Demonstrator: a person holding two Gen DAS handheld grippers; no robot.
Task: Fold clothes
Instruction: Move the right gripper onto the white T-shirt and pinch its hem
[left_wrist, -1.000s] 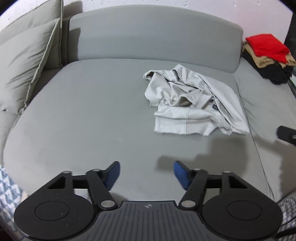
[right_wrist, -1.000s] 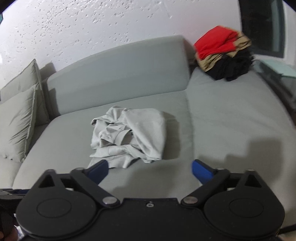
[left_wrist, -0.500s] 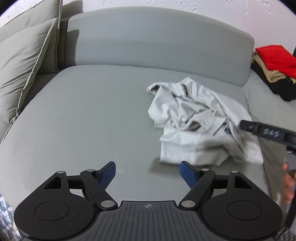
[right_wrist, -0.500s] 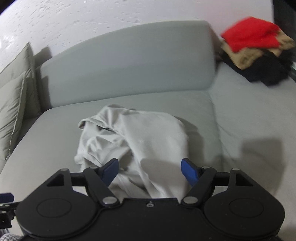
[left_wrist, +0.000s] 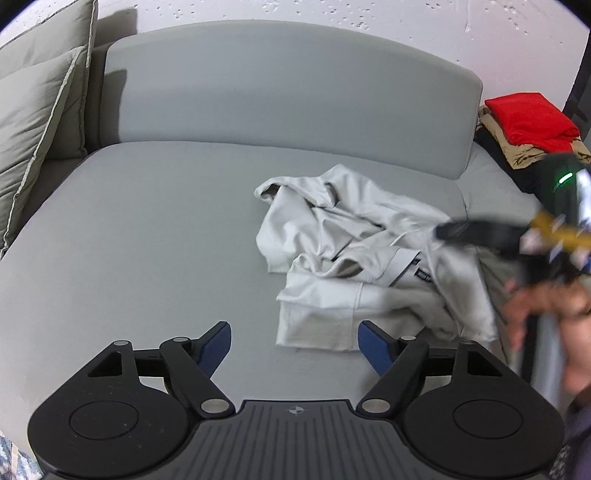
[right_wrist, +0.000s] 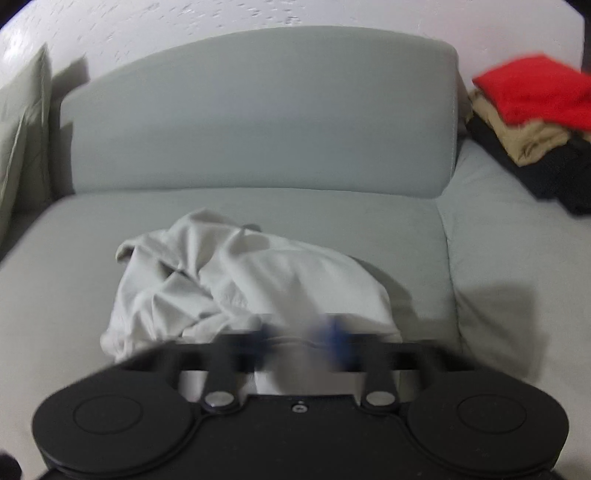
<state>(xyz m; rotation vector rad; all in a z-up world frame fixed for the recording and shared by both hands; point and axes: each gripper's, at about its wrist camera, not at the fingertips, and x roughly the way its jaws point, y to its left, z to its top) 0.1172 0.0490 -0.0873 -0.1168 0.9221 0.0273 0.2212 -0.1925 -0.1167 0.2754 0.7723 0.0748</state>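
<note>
Sofa (left_wrist: 147, 236) in grey fills both views, its curved backrest (left_wrist: 295, 96) against a speckled white wall. Pale cushions (left_wrist: 33, 110) lean at the left end. At the right end sits a pile of clothes (right_wrist: 532, 122): red on top, tan under it, black at the bottom, well apart from the work area. The task's garment, a crumpled light-grey sweatshirt (left_wrist: 354, 258), lies bunched on the seat right of centre, a small dark label showing among its folds.

The left tongs (left_wrist: 295, 343) hover over the seat just short of the sweatshirt's near hem, blue pads spread wide apart and holding nothing. Nothing lies between them and the cloth.

The right tongs (right_wrist: 299, 336) are down on the near edge of the sweatshirt; motion blur smears the blue tips, which look drawn close together with pale cloth between them, but whether they grip it I cannot tell. From the left wrist view the right tool is only a dark blurred bar crossing the sweatshirt's right side, with a blurred hand (left_wrist: 535, 306) behind it, cut off by the frame edge
</note>
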